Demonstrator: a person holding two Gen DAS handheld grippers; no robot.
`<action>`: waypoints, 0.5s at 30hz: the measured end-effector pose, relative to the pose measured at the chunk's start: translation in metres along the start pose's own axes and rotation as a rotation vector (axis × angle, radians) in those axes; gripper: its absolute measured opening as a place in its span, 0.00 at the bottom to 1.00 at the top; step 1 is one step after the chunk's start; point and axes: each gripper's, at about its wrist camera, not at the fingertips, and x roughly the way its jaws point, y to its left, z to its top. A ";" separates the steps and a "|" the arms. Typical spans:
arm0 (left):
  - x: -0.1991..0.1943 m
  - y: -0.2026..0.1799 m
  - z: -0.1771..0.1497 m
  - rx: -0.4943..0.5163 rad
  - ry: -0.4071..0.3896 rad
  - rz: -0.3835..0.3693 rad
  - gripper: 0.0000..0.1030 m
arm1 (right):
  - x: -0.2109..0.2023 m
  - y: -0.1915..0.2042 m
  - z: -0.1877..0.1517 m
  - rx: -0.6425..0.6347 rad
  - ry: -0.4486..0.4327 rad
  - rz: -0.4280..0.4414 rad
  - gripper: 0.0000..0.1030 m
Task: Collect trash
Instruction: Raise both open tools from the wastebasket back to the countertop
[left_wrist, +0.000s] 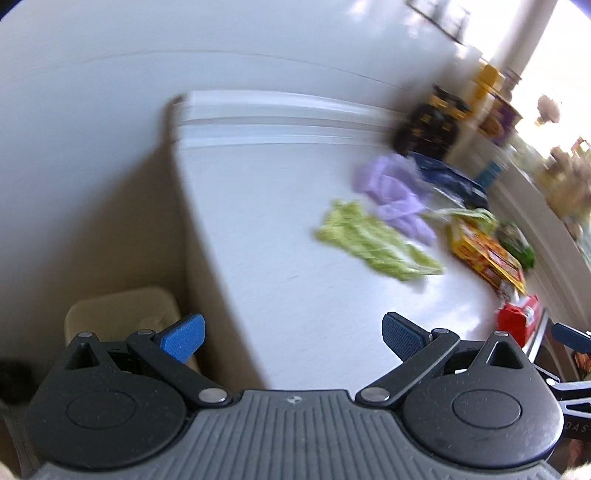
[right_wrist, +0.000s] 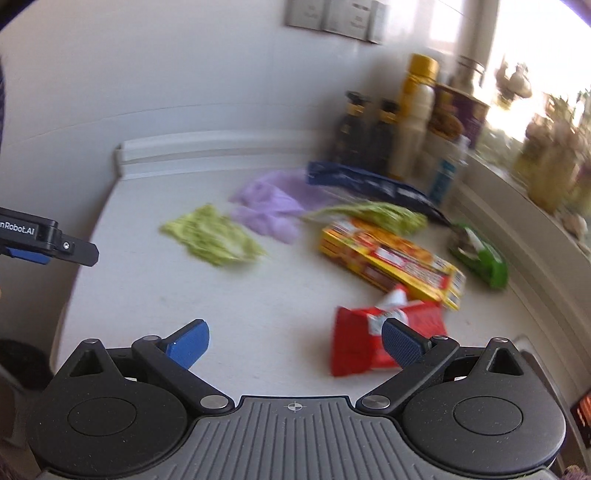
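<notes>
Trash lies scattered over the white worktop (right_wrist: 155, 295), toward its right edge. Nearest is a red wrapper (right_wrist: 365, 339), just ahead and right of the right gripper (right_wrist: 295, 339), its long axis roughly along the reach. The left gripper (left_wrist: 293, 338) hovers over the worktop's left edge, above a beige bin (left_wrist: 122, 314). Both sets of jaws are spread, empty. Bottles (right_wrist: 364, 134) crowd the far right corner.

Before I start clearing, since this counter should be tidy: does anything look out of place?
Yes. Loose lettuce leaves, a crumpled purple bag, a yellow box and a torn red wrapper lie scattered across the white counter.
</notes>
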 end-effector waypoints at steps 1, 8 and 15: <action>0.004 -0.006 0.000 0.034 -0.004 -0.008 0.99 | 0.002 -0.005 -0.002 0.019 0.007 -0.007 0.98; 0.045 -0.054 0.005 0.280 0.030 -0.046 0.99 | 0.012 -0.030 -0.004 0.101 0.058 -0.037 0.98; 0.069 -0.082 0.018 0.401 -0.001 -0.034 0.99 | 0.030 -0.054 0.033 0.091 -0.026 -0.016 0.98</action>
